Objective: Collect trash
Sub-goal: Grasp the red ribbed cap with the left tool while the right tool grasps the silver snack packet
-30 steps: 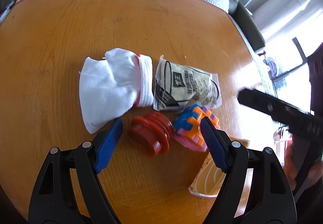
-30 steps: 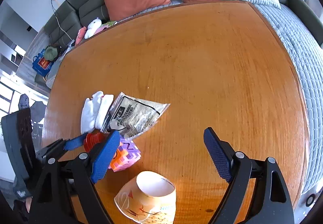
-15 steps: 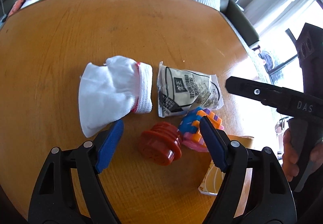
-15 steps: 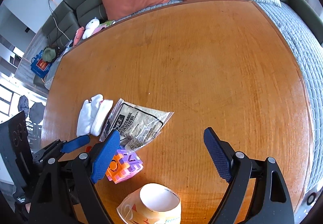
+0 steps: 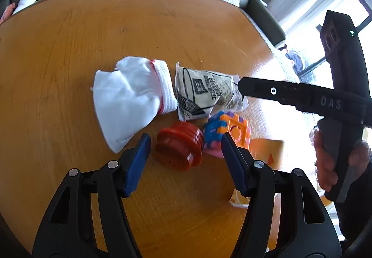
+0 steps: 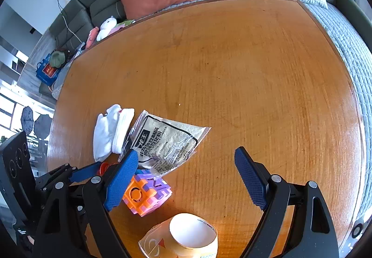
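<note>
left gripper (image 5: 186, 155) hangs low over the wooden table (image 5: 162, 32), jaws closing w/ the red ribbed lid (image 5: 179, 148) between the pads but not pinched yet, so likely the first bit of trash to go. right gripper (image 6: 186, 176) waits wide open, nothing in it, prob. lined up for the paper cup (image 6: 183, 239) on its side just below. crumpled wrapper (image 6: 167, 144) lies next to the white cloth (image 5: 127, 100); toy cube (image 6: 146, 195) touches the lid, may get nudged.
</note>
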Available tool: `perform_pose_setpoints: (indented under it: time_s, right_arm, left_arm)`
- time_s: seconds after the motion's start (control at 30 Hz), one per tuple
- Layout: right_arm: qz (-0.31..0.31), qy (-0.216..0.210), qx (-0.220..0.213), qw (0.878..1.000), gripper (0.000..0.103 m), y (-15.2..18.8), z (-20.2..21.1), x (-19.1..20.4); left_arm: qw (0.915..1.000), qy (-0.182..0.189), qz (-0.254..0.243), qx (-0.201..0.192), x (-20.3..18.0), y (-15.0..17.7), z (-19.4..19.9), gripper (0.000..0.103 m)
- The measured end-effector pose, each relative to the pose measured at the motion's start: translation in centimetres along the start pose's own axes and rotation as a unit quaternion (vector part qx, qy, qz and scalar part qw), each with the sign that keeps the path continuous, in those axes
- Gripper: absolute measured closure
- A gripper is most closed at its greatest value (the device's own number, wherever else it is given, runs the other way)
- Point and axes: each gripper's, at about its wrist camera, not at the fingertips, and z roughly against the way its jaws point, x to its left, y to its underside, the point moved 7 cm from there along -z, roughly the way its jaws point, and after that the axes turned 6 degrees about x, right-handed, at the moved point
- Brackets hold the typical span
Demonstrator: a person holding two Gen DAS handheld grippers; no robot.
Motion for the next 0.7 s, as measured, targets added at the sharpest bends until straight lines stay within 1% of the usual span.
perform_pose_setpoints:
  time_s: [0.1,0.17,0.3,0.33,0.37,0.4,0.53,0.63,0.67,0.7]
  right_arm:
    - [-0.001,0.002,0.002,1.000,0.017,-0.1,-0.3,0.0]
    - [-0.002,0.002,0.003,1.000,0.017,-0.1,-0.4,0.0]
    - [0.002,0.005,0.005,1.000,0.017,0.0,-0.5,0.2]
    - [0.003,0.006,0.005,1.000,0.017,0.0,-0.5,0.3]
    - [0.003,0.006,0.005,1.000,0.017,0.1,-0.5,0.4]
    - [0.003,0.007,0.006,1.000,0.017,0.1,-0.6,0.5]
    - [0.000,0.012,0.012,1.000,0.017,-0.2,-1.5,0.6]
    - [-0.008,0.016,0.025,1.000,0.017,-0.8,-2.9,0.8]
    - [-0.011,0.017,0.030,0.999,0.021,-0.7,-3.3,0.8]
    - [-0.011,0.020,0.029,0.999,0.028,-0.9,-3.6,0.9]
  left_arm:
    - [1.0000,-0.006,0.004,0.002,0.5,0.2,-0.2,0.042]
    - [1.0000,0.000,0.009,-0.002,0.6,0.0,-0.1,0.042]
    - [0.9998,-0.019,-0.003,0.010,0.5,-0.2,-1.0,0.042]
    - [0.9994,-0.030,-0.003,0.015,0.5,-0.2,-1.5,0.044]
    - [0.9993,-0.036,-0.009,0.009,0.4,-0.3,-1.5,0.048]
    - [0.9992,-0.036,-0.011,0.011,0.2,-0.3,-1.6,0.059]
    - [0.9979,-0.061,-0.024,-0.002,-0.4,-0.5,-1.5,0.059]
    - [0.9980,-0.057,-0.025,-0.003,-1.0,-0.2,-1.2,0.059]
    - [0.9980,-0.058,-0.024,-0.004,-1.0,0.0,-0.9,0.059]
    - [0.9981,-0.057,-0.023,-0.004,-0.9,0.2,-0.6,0.059]
